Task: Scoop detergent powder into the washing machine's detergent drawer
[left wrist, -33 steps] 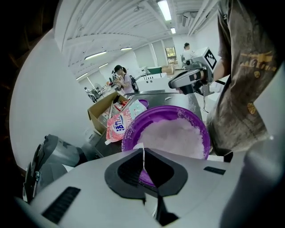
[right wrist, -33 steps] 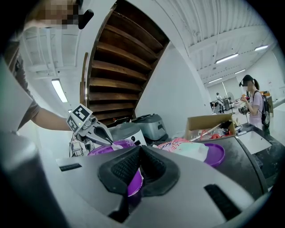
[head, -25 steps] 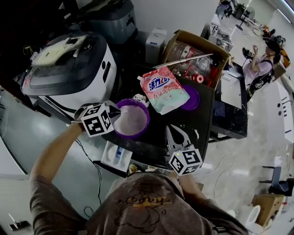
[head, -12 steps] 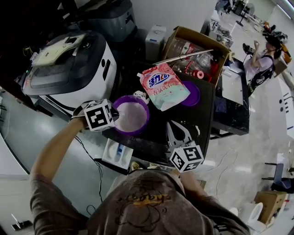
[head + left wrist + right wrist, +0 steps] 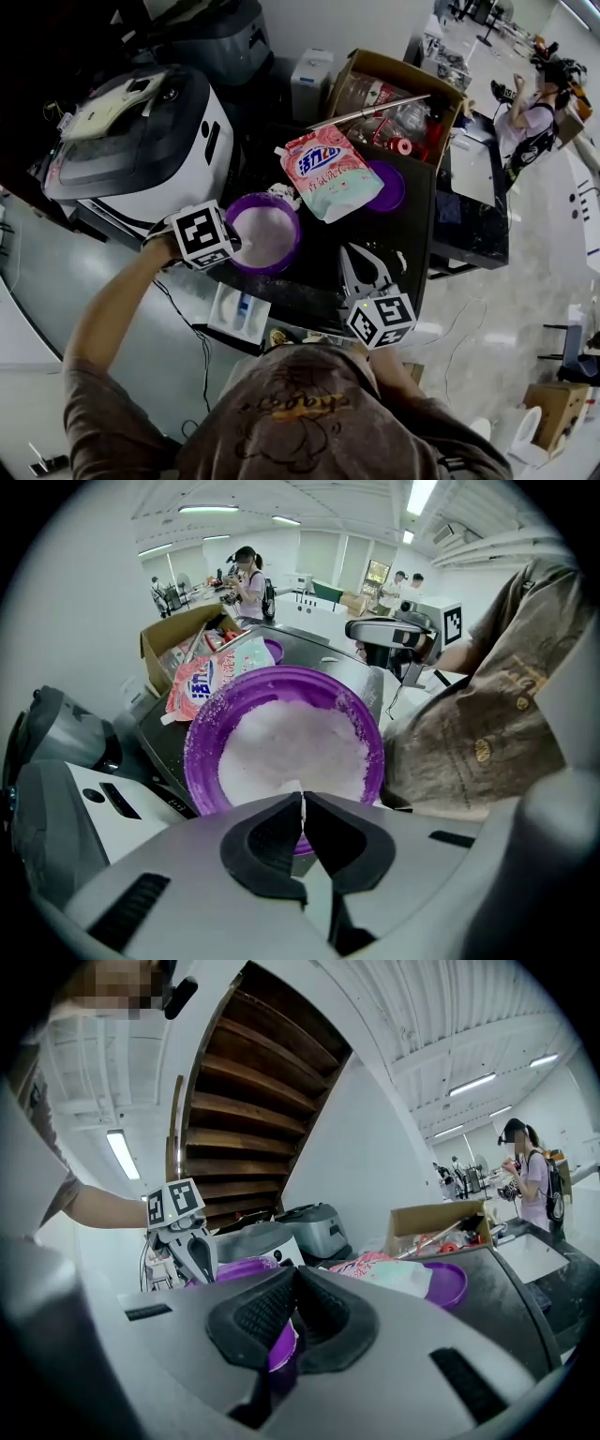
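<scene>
**Fig. Scoop stage: head view + both gripper views.**

**L:** my left gripper (image 5: 234,242) is at the near-left rim of the purple bowl (image 5: 296,223). Its jaws are pressed nearly together on a thin white strip (image 5: 301,797), prob. a scoop handle. The working end isn't visible, so I can't tell whether it's loaded.

**Powder:** the detergent powder (image 5: 295,747) fills most of the bowl. The bowl stands on the dark table (image 5: 412,234), just beside the pink detergent bag (image 5: 328,173). The bag partly covers a purple lid (image 5: 394,187).

**R:** my right gripper (image 5: 350,253) is over the table's near part, apart from the bowl and pointing toward it. Its jaws are narrow, w/ a purple piece (image 5: 279,1349) in the gap; what it is I can't tell.

**Target:** a white tray (image 5: 239,314) w/ a blue part sits below the table's near edge, close under my left gripper. I take it for the detergent drawer. The washing machine (image 5: 141,141) stands left of the table.

**Progress (est.):** early. The bowl is uncovered, the powder is ready and the tool is at the powder. No powder can be made out in the tray (too small to tell).

**Left to do:** load the scoop, lift it over the rim, bring it down to the tray and tip it out.
</scene>
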{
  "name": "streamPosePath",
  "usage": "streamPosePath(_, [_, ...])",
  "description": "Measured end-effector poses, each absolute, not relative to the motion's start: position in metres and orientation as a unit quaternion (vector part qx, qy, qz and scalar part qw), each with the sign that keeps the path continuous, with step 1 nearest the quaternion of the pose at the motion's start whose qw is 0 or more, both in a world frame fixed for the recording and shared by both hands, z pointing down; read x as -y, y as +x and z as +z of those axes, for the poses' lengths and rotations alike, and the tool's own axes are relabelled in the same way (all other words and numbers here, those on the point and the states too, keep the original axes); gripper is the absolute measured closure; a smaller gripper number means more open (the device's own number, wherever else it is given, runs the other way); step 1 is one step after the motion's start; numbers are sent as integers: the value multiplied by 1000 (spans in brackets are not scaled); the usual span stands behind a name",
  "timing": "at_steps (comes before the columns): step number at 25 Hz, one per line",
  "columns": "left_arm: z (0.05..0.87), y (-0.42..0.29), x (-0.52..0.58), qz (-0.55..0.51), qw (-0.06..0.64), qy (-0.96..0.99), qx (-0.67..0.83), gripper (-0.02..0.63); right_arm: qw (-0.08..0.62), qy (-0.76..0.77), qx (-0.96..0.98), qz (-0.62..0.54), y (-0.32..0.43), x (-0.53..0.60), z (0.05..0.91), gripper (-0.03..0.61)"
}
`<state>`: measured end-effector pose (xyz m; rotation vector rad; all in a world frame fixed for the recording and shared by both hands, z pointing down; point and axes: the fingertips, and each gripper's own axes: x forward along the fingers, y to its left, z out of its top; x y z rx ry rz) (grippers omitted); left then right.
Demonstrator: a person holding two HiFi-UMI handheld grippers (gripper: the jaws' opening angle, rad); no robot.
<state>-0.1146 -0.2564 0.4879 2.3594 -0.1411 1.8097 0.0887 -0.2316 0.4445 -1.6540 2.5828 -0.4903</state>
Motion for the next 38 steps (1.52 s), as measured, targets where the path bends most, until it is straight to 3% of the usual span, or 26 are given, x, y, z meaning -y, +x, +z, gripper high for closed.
streamPosePath(22, [475,-96,237,557,190,808,12,589,12,-526,-836,-155,86,235,444,576])
streamPosePath(38, [459,-75,242,424,292,856,36,589,5,-522,-838,-157,86,244,448,577])
